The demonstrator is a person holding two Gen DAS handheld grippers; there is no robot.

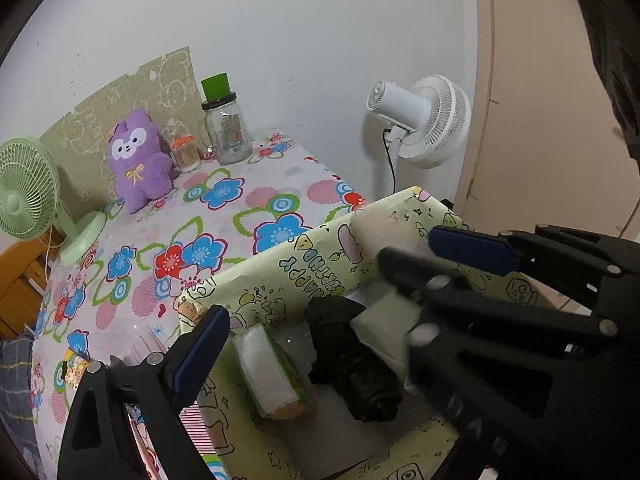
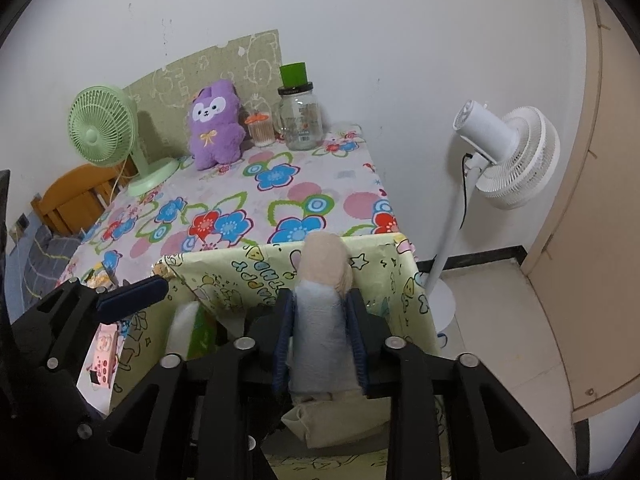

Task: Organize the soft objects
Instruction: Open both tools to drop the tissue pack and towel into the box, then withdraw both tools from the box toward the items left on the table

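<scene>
Left wrist view sits close above the patterned box (image 1: 304,256), angled down into it, own fingers (image 1: 200,352) lower left and right of frame; right wrist view looks down from slightly further back, box (image 2: 248,276) at lower centre; both face the white wall (image 1: 280,40) across the floral table (image 1: 240,208); shared: box, purple plush (image 1: 138,160) (image 2: 216,132), glass jar (image 1: 226,132) (image 2: 300,120), green fan (image 1: 24,188) (image 2: 100,128), white fan (image 1: 424,120) (image 2: 512,156).
</scene>
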